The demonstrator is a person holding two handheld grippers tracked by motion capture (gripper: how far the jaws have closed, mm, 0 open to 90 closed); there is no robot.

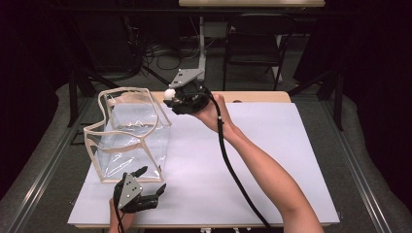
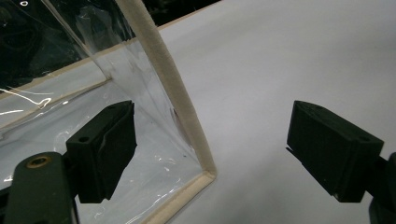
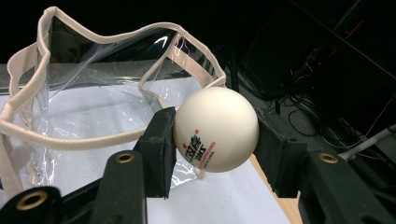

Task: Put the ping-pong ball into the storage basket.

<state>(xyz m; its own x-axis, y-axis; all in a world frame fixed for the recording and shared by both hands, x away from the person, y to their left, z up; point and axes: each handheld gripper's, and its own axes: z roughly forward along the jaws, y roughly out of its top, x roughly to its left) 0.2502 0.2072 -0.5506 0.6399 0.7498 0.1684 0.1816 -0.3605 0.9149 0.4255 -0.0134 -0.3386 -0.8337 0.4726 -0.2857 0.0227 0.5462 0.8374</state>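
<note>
- The right gripper (image 3: 215, 133) is clamping a white ball (image 3: 216, 129) bearing red and black print, unreadable.
- The left gripper (image 2: 210, 149) is gaping around the clear bag's (image 1: 128, 133) corner edge, at the ball's seven o'clock.

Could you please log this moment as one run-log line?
right gripper: shut on ball, beside clear bag | left gripper: open, straddling bag's corner edge | ball not yet in bag

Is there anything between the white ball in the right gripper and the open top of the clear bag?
Nothing visible. The right gripper holds the white ball beside the clear bag, whose open top is unobstructed. The left gripper waits open at the bag's near corner.
</note>
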